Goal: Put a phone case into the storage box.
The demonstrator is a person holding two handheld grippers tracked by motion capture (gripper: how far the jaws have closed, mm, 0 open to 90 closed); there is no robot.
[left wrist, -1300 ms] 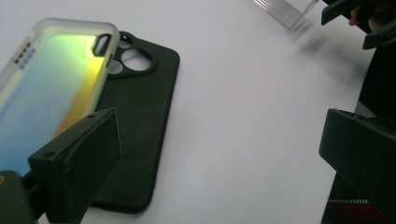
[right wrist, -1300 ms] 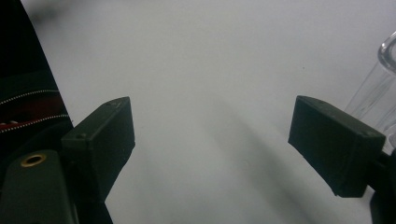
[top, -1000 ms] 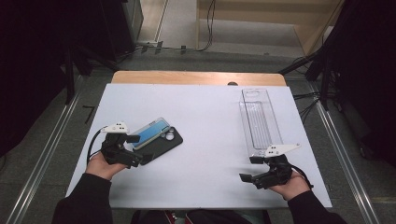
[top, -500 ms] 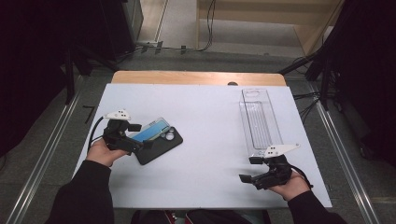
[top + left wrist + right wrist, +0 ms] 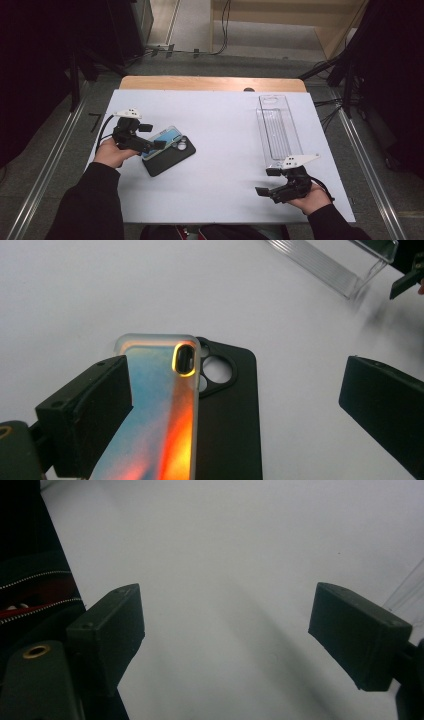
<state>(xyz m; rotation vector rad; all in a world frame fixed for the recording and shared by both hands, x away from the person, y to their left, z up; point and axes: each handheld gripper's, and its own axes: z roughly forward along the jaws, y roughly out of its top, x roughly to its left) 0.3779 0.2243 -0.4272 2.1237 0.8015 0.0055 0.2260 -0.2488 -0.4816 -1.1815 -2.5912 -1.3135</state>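
A translucent phone case (image 5: 160, 425) with a blue and orange sheen lies partly on top of a black phone case (image 5: 227, 415) at the table's left. In the high view the pair are the shiny case (image 5: 167, 138) and the black case (image 5: 172, 156). My left gripper (image 5: 152, 136) is open over their near end. In the left gripper view its wide jaws (image 5: 235, 380) straddle the shiny case, which sits close beside the left jaw. My right gripper (image 5: 267, 181) rests open near the front right edge, with bare table between its jaws (image 5: 225, 605).
A long clear plastic tray (image 5: 279, 127) lies lengthwise at the right, just beyond the right gripper, and shows as the tray (image 5: 330, 262) in the left gripper view. The white tabletop (image 5: 225, 135) ends in a wooden strip (image 5: 210, 83) at the far side. A dark sleeve (image 5: 35, 590) borders the right gripper view.
My left gripper has moved away from the person and slightly right, and its jaws are now around the end of the shiny case. The right gripper has stayed still.
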